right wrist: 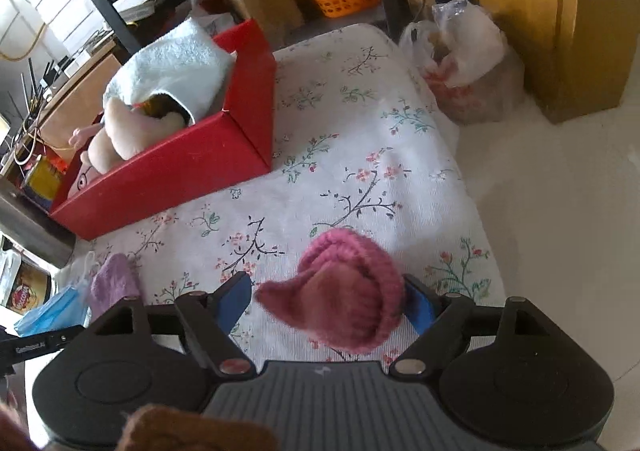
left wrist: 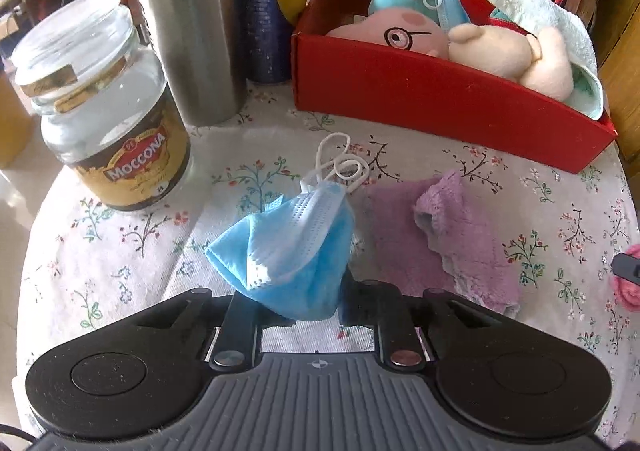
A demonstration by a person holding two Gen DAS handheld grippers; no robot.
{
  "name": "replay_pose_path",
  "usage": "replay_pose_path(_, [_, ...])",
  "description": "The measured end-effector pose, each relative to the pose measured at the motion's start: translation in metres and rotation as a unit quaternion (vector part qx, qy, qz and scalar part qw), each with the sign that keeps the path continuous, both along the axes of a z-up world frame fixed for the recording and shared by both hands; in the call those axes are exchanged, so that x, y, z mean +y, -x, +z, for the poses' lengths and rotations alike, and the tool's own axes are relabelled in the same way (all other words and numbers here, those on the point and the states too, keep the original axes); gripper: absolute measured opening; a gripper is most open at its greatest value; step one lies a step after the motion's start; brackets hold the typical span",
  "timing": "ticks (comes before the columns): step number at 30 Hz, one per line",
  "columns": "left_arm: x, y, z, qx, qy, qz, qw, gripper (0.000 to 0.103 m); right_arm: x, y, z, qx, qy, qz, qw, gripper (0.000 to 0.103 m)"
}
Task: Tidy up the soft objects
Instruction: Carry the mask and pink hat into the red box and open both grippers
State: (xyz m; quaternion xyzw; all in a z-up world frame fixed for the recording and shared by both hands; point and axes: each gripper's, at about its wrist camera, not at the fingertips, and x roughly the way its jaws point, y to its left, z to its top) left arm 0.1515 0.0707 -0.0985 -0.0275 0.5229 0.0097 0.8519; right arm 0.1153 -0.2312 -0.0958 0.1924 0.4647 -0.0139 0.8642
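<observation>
The left hand-held gripper (left wrist: 298, 291) pinches a crumpled blue paper face mask (left wrist: 288, 247) mid-bench (left wrist: 120, 251). The right hand-held gripper (right wrist: 328, 297), jaws released, straddles a pink knitted wool hat (right wrist: 344, 291) near the bench's right edge. The mask's thin fold could slip free, or its white ear loops (left wrist: 340, 163) snag the rim of the red cardboard box (left wrist: 420, 99).

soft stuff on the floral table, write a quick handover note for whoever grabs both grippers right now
Left gripper: shut on the blue face mask.
Right gripper: open around the pink knit hat, no grip yet.
Done: red box holds the plush toys, a second mask and the white towel.
Left: box the mask and the hat, then the purple cloth on the table.
</observation>
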Motion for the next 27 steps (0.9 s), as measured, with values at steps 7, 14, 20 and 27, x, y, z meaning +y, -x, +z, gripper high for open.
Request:
replay_pose_path(7, [-0.002,0.005,0.001,0.001,-0.004,-0.009,0.9999,0.009,0.019,0.003,0.001,0.006,0.080,0.048,0.996,0.027])
replay_pose_path(14, [0.004,0.012,0.026,-0.020,0.057,-0.009,0.9981,0.008,0.029,0.007,0.011,-0.010,0.032,0.076,0.997,0.017])
replay_pose_path(20, [0.009,0.011,0.059,-0.060,0.109,-0.005,0.9923,0.008,0.036,0.004,0.033,-0.050,-0.059,0.083,0.994,0.017])
replay_pose_path(27, [-0.009,-0.007,0.089,-0.096,0.120,-0.024,0.9878,0.009,0.060,-0.018,0.067,-0.101,-0.077,0.107,0.986,0.017])
